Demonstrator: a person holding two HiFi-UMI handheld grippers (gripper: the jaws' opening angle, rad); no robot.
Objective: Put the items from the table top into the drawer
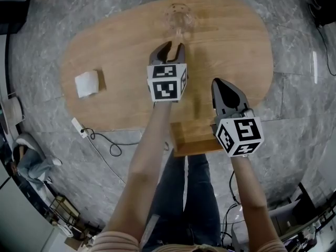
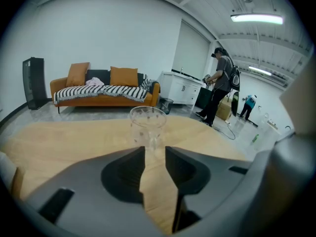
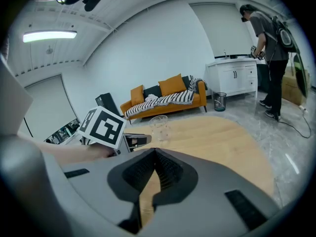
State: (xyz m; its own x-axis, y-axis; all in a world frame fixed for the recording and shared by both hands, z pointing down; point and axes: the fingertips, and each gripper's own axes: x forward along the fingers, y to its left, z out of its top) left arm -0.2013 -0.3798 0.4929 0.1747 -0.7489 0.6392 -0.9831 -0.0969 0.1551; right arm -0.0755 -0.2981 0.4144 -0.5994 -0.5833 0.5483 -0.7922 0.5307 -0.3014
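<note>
Glass [image 1: 178, 17] and white roll [image 1: 86, 83] not yet in drawer [image 1: 197, 140]; left tool [image 1: 169, 49] parted, empty, near glass; right tool [image 1: 220, 85] pressed together.

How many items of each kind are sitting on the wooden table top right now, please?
Clear glass: 1
White item, folded or rolled, too small to name: 1
Total: 2

No words or numbers are legible; the left gripper [image 1: 170, 46] and right gripper [image 1: 218, 84] bear only square coded markers [image 1: 166, 89].
</note>
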